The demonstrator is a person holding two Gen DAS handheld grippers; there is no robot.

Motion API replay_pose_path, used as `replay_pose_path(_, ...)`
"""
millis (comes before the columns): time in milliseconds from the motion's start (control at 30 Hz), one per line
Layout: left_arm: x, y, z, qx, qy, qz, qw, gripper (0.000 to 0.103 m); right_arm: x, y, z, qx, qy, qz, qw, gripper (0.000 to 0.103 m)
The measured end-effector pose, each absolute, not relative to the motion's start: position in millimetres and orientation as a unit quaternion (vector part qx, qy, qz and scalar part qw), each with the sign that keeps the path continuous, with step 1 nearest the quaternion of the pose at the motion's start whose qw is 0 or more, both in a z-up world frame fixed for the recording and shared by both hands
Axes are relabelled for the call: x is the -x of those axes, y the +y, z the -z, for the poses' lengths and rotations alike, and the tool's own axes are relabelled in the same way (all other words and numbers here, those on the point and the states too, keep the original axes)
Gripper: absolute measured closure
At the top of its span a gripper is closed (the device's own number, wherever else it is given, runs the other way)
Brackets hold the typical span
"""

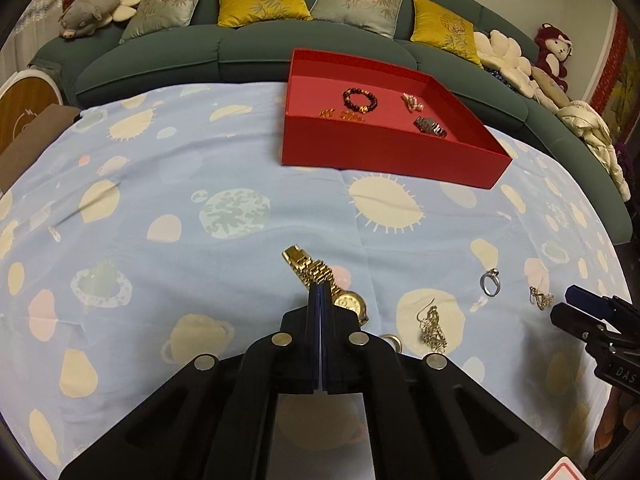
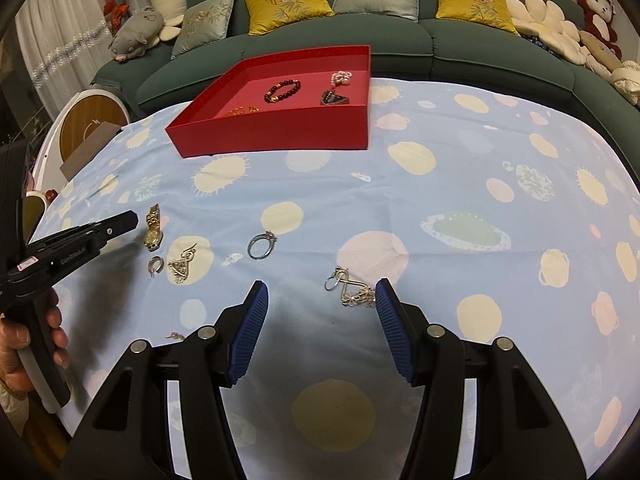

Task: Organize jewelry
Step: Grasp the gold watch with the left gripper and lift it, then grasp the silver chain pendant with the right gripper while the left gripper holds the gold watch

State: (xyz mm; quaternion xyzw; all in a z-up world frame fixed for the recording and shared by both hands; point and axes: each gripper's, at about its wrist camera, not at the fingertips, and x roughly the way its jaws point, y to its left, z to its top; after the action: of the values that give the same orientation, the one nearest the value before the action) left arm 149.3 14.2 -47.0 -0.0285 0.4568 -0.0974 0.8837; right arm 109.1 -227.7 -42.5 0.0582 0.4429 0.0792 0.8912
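Left gripper [image 1: 321,289] clamped on gold watch [image 1: 320,276] band, watch lying on the tabletop cloth [image 1: 240,168]. Right gripper [image 2: 322,294] apart, silver necklace [image 2: 352,288] just ahead between its fingers. Red tray [image 1: 384,152] with jewelry farther ahead.

The red box [image 2: 280,132] sits by the far edge of the table cloth [image 2: 460,200], near the sofa [image 2: 400,36]. The wide middle of the cloth is bare, so a gripper can pass there. By the near edge lie small things in the way: a gold watch [image 2: 153,228], a ring [image 2: 262,245], earrings [image 2: 182,262] and a silver chain [image 2: 352,288].
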Motion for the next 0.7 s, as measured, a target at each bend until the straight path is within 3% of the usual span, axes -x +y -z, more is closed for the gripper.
replay_pose_path(67,-148,15,52,0.034,0.465,0.092,0.880,0.098,-109,-230,42,-0.066,0.443,-0.080,0.890,0.049)
replay_pose_path(200,-148,10,52,0.032,0.457,0.085,0.885,0.076,-108,-225,36,-0.063,0.435,-0.087,0.894,0.049)
replay_pose_path(300,-149,-1,50,0.033,0.452,0.096,0.886,0.074,-108,-221,34,-0.062,0.434,-0.092,0.894,0.049)
replay_pose_path(400,-150,-14,51,0.017,0.449,0.099,0.888,0.063,-107,-218,34,-0.061,0.435,-0.095,0.893,0.049)
replay_pose_path(500,-151,-18,59,0.002,0.448,0.095,0.889,0.063,-107,-219,35,-0.060,0.435,-0.095,0.893,0.049)
replay_pose_path(567,-148,-17,60,-0.010,0.444,0.089,0.892,0.073,-108,-221,35,-0.062,0.436,-0.093,0.893,0.049)
replay_pose_path(600,-147,-15,60,-0.012,0.445,0.089,0.891,0.082,-108,-222,35,-0.062,0.435,-0.092,0.893,0.049)
replay_pose_path(700,-144,-9,59,0.000,0.447,0.096,0.889,0.083,-108,-223,33,-0.062,0.433,-0.091,0.894,0.049)
